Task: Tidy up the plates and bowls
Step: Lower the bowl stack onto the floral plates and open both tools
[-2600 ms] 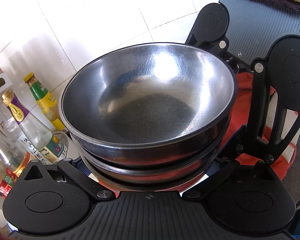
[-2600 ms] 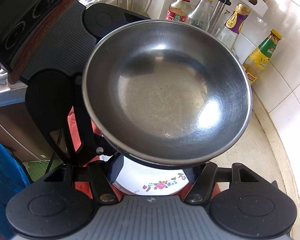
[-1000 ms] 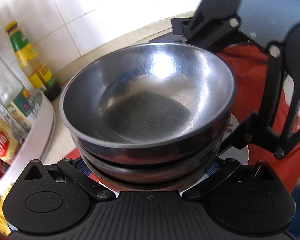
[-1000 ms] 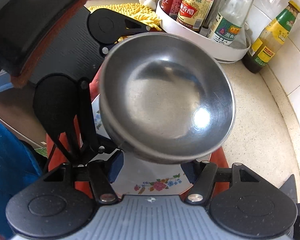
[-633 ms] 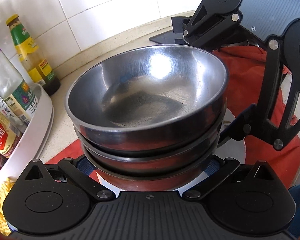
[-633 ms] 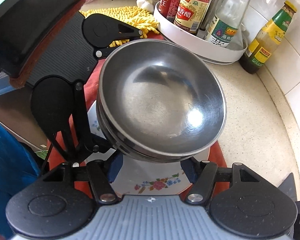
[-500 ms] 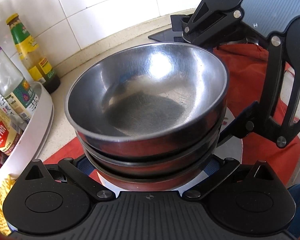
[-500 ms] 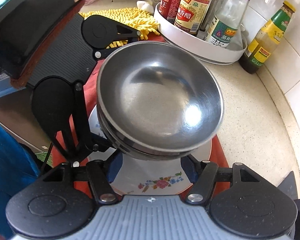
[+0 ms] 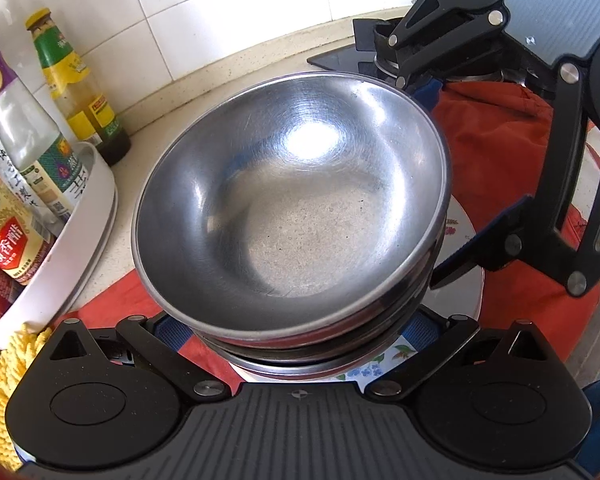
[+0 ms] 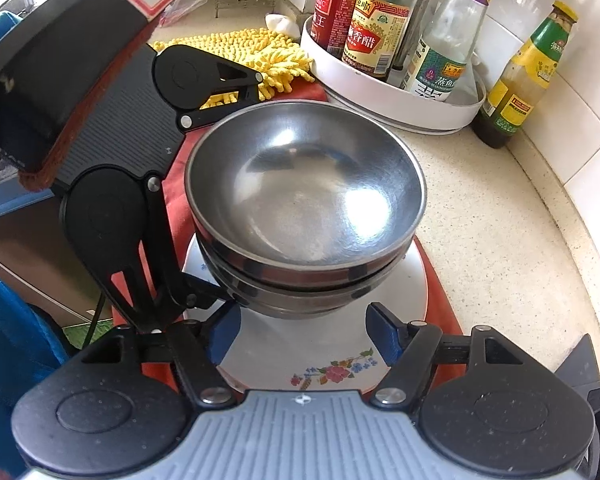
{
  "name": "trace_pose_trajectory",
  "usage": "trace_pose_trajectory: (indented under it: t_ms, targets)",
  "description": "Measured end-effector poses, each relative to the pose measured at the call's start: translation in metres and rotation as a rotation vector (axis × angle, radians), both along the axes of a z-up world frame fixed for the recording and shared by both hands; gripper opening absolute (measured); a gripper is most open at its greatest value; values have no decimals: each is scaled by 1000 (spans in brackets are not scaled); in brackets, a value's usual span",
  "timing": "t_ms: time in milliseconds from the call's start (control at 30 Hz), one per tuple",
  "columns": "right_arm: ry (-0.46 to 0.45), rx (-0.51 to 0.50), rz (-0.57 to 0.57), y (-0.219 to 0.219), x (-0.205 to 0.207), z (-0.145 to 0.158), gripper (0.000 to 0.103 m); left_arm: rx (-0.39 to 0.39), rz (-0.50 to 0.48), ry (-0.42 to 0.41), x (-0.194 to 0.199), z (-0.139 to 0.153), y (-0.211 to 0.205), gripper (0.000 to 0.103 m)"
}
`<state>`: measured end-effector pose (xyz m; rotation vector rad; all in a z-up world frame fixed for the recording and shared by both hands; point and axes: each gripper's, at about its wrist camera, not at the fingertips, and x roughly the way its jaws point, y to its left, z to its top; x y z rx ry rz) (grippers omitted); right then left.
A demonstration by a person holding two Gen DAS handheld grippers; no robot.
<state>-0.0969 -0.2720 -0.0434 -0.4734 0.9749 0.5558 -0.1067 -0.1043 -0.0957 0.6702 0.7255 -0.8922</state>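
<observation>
A stack of steel bowls [image 9: 292, 220] [image 10: 304, 204] sits on a white floral plate [image 10: 324, 356] that lies on a red cloth [image 9: 496, 128]. My left gripper [image 9: 300, 332] is wide open, its blue-padded fingers on either side of the stack's base; whether they touch it is hidden by the bowls. My right gripper [image 10: 304, 332] is open and sits back from the stack over the plate's near part, its blue pads [image 10: 384, 334] apart from the bowls.
A white round tray [image 10: 396, 104] of sauce bottles stands at the back, with a green-capped bottle [image 10: 528, 76] beside it against the tiled wall. A yellow chenille mitt [image 10: 252, 56] lies behind the cloth. A stove top [image 9: 364, 62] lies beyond the stack.
The stack on its plate has come down onto the red cloth. My right gripper has opened and drawn back from the plate's rim.
</observation>
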Motion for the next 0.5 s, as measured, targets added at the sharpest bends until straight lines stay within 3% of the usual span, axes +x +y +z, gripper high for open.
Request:
trace_pose_trajectory:
  t_ms: [500]
  targets:
    - [-14,12,-55,-6,-9,3,67,13,2,-17,-1,2,2,103]
